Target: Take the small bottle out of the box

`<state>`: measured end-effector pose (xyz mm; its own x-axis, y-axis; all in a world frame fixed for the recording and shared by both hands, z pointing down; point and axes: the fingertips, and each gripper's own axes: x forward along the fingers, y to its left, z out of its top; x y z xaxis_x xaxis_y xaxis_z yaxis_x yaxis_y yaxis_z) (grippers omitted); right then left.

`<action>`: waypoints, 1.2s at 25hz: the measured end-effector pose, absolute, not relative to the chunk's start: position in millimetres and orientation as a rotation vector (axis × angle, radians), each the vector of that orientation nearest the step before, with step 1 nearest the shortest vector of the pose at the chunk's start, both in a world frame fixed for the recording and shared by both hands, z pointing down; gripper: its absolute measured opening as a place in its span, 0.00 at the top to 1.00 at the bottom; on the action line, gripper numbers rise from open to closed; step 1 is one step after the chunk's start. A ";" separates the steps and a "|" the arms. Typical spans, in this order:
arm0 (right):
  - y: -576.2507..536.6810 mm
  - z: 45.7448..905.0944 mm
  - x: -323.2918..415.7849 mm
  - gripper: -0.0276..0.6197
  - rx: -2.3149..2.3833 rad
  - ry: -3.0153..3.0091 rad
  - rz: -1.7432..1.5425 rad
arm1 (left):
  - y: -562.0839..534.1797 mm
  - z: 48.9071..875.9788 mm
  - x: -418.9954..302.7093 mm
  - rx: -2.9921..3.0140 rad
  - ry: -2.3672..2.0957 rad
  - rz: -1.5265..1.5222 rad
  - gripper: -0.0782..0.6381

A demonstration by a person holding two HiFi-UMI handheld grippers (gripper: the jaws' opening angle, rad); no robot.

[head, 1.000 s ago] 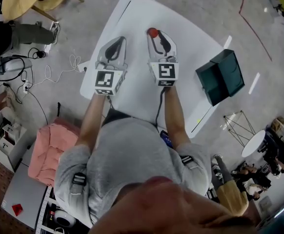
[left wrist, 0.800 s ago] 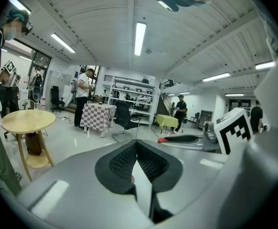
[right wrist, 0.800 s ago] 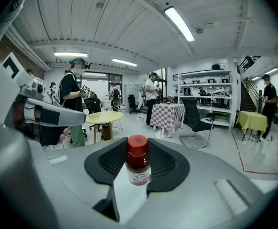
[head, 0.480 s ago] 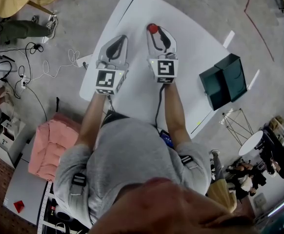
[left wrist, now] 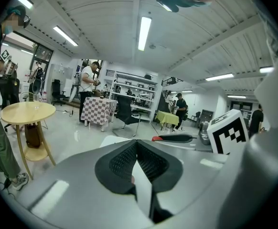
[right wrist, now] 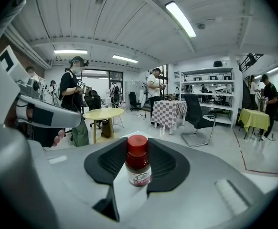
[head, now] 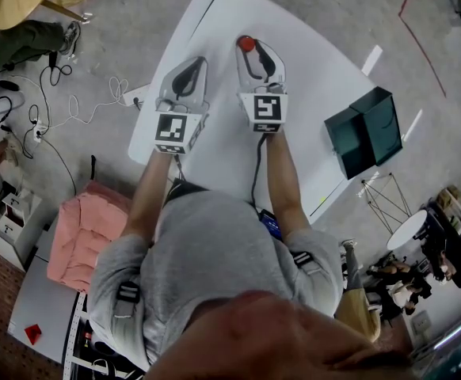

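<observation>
The small bottle (right wrist: 138, 168), with dark red contents, a red cap and a white label, stands upright between the pads of my right gripper (right wrist: 138, 162), which is shut on it. From the head view the bottle's red cap (head: 247, 43) shows at the tip of the right gripper (head: 254, 60), over the middle of the white table (head: 310, 70). Beside it on the left is my left gripper (head: 188, 76); its jaws (left wrist: 136, 147) meet with nothing between them. The dark green box (head: 365, 129) sits open at the table's right edge, well apart from both grippers.
Cables (head: 72, 121) and a pink cloth (head: 84, 236) lie on the floor to the left. A round yellow table (right wrist: 103, 113), a checkered table (right wrist: 170, 112), an office chair (right wrist: 198, 118) and several standing people fill the room beyond.
Both grippers stay almost where they were. The right one has edged slightly farther over the table with the bottle still in its jaws.
</observation>
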<state>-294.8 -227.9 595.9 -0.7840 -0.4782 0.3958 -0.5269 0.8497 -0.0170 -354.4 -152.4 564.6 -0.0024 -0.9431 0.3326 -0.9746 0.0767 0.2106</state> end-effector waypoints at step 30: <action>-208.8 515.9 -228.2 0.65 0.877 -2.710 0.139 | -118.8 486.9 -311.8 2.000 -2.047 0.041 0.87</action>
